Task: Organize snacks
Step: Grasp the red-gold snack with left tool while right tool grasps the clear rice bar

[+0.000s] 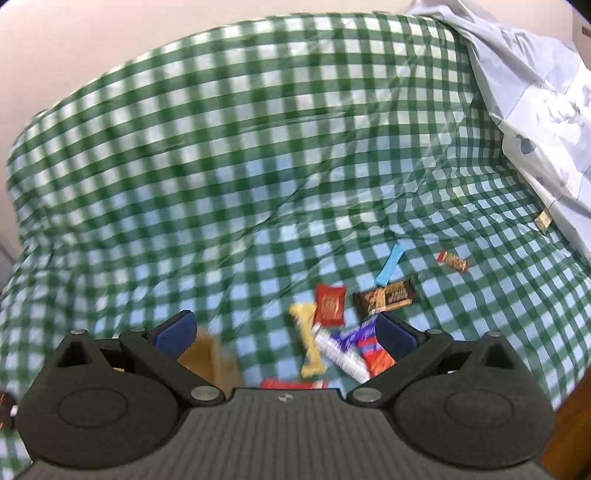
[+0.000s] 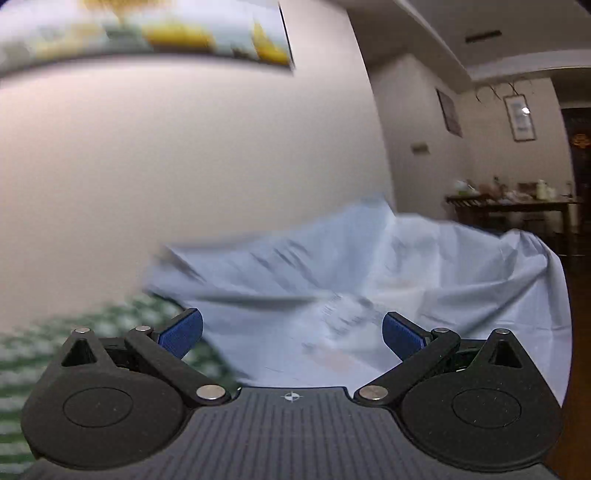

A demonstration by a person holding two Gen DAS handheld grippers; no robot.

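Left tongs [image 1: 286, 332] released, empty; snack wrappers [image 1: 343, 332] scattered on green-checked cloth [image 1: 221, 166] just ahead, between the fingers. Right tongs [image 2: 291, 332] released, empty, facing pale blue cloth [image 2: 424, 266].

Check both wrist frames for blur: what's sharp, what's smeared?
Left wrist: left claw sharp, checked cloth and snack pile motion-smeared, wrapper print unreadable. Right wrist: right claw sharp, pale sheet and wall picture streaked; far side table dim but steadier.
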